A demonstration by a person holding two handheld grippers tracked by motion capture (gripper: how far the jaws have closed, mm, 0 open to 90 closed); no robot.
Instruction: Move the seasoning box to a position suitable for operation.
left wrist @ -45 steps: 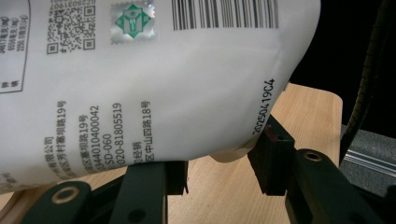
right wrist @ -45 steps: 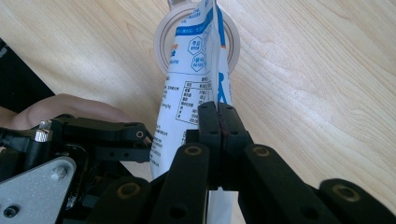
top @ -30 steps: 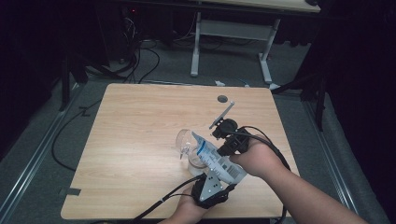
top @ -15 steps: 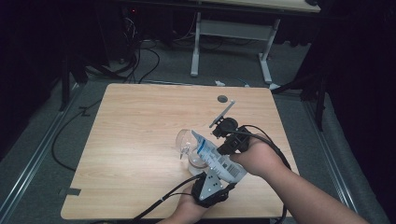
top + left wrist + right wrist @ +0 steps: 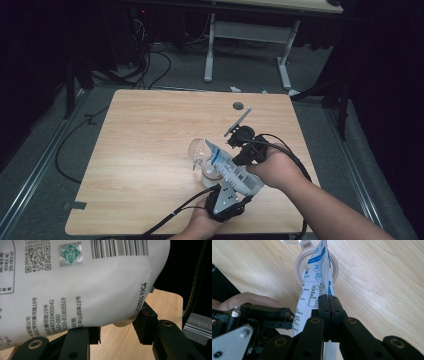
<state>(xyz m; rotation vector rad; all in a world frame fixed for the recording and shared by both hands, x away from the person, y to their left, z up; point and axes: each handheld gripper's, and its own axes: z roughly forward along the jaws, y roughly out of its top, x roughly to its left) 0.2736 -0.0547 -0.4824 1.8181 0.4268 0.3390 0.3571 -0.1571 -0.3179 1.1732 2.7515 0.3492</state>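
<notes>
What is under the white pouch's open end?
A clear jar with a round rim stands on the table below the white pouch. The pouch covers the jar's inside.

The person's left hand [image 5: 200,227] is coming in from the bottom edge of the high view, gripping the left gripper [image 5: 227,197] near the table's near edge, its cable trailing off to the left. In the left gripper view its two black jaws are standing apart. The right forearm is reaching in from the lower right, and the right hand [image 5: 275,170] is holding the right gripper [image 5: 328,305] angled towards the left one. In the right gripper view its jaws are pressing tightly together. The two grippers appear to be sitting just beside each other, though the high view is too small to confirm contact
</notes>
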